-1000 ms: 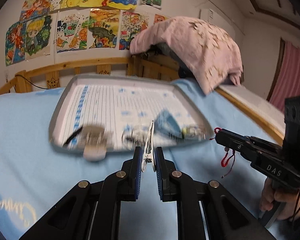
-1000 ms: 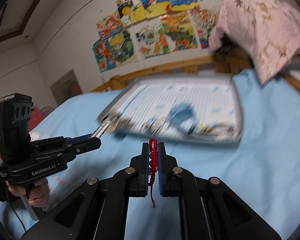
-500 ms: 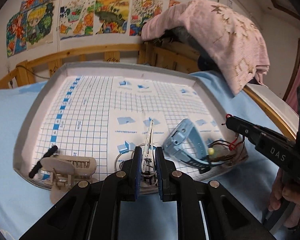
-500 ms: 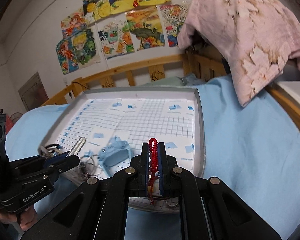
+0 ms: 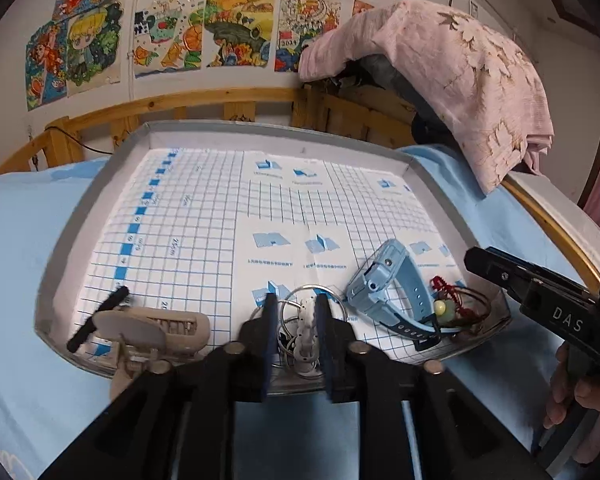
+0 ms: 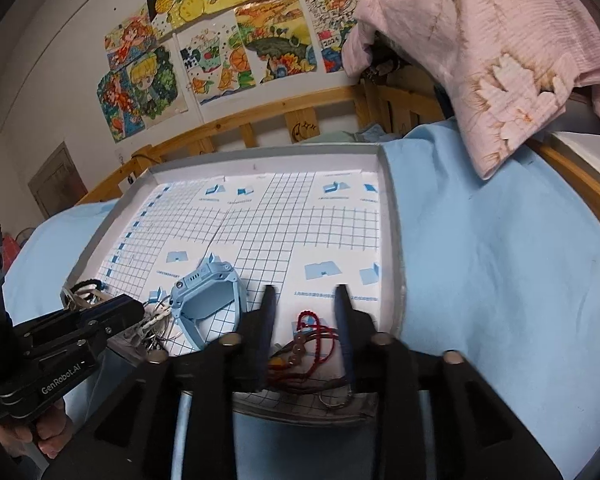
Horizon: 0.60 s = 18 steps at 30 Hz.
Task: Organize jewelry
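Only the left wrist view shows the beige claw clip (image 5: 156, 330) in the tray (image 5: 260, 130).

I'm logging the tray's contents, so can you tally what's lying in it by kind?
Blue plastic watch: 1
Red cord beaded bracelet: 1
Beige plastic claw hair clip: 1
Black hair pin: 1
White beaded clip on the metal rings: 1
Total: 5, not counting the rings, which are too tangled to count.

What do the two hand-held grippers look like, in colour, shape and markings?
Both are matte black pistol-shaped tools. The left gripper has angular black arms with round brass-coloured pins and two flat fingers lined with blue ribbed pads; its side reads "GenRobot.AI". The right gripper is built the same; its side reads "DAS".
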Available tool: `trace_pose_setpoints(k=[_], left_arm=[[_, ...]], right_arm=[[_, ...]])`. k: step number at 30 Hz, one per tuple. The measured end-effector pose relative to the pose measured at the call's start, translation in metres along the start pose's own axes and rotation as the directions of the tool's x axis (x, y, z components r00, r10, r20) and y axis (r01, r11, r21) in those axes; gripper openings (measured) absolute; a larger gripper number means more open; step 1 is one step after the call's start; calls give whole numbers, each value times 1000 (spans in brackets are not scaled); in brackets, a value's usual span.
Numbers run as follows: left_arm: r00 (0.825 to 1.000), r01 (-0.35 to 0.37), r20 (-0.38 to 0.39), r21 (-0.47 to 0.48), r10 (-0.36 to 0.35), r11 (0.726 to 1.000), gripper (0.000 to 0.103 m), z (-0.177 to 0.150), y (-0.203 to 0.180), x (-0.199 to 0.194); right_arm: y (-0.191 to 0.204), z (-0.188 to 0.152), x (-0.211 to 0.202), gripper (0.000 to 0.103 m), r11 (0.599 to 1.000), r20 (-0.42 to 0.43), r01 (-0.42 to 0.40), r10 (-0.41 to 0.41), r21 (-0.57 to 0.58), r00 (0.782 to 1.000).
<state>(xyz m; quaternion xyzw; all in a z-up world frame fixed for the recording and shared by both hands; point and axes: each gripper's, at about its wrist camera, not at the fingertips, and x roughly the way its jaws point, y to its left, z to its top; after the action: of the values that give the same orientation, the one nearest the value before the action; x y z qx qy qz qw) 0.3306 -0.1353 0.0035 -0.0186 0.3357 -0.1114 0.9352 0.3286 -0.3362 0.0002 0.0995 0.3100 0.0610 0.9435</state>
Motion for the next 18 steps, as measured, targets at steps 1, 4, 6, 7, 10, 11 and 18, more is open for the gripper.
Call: trace_pose_setpoints(k=[1, 4, 6, 7, 10, 11, 18], left_arm=[[1000, 1, 11, -1, -1, 1000, 31, 1, 0, -3], [998, -14, 69, -7, 14, 1000, 61, 3, 0, -18], [994, -10, 105, -12, 11, 1000, 64, 5, 1, -29], [994, -6, 112, -15, 7, 1000, 64, 7, 1, -34], [990, -4, 142, -20, 6, 1000, 73, 9, 1, -49], [986, -10, 166, -21, 14, 1000, 82, 9, 1, -59], [961, -43, 271, -34, 50, 999, 102, 2, 5, -108]], right_arm=[[-1, 0, -3, 31, 1000, 6, 1, -1, 2, 1000], [-2, -1, -16, 31, 1000, 39, 11, -10, -4, 999], [-1, -1, -27, 32, 1000, 64, 19, -18, -8, 998], [-1, -2, -33, 34, 1000, 79, 21, -21, -7, 997], [1, -2, -51, 44, 999, 124, 33, -31, -15, 992], [3, -3, -60, 44, 999, 143, 35, -32, -21, 989], [14, -8, -114, 69, 998, 251, 48, -37, -37, 967]])
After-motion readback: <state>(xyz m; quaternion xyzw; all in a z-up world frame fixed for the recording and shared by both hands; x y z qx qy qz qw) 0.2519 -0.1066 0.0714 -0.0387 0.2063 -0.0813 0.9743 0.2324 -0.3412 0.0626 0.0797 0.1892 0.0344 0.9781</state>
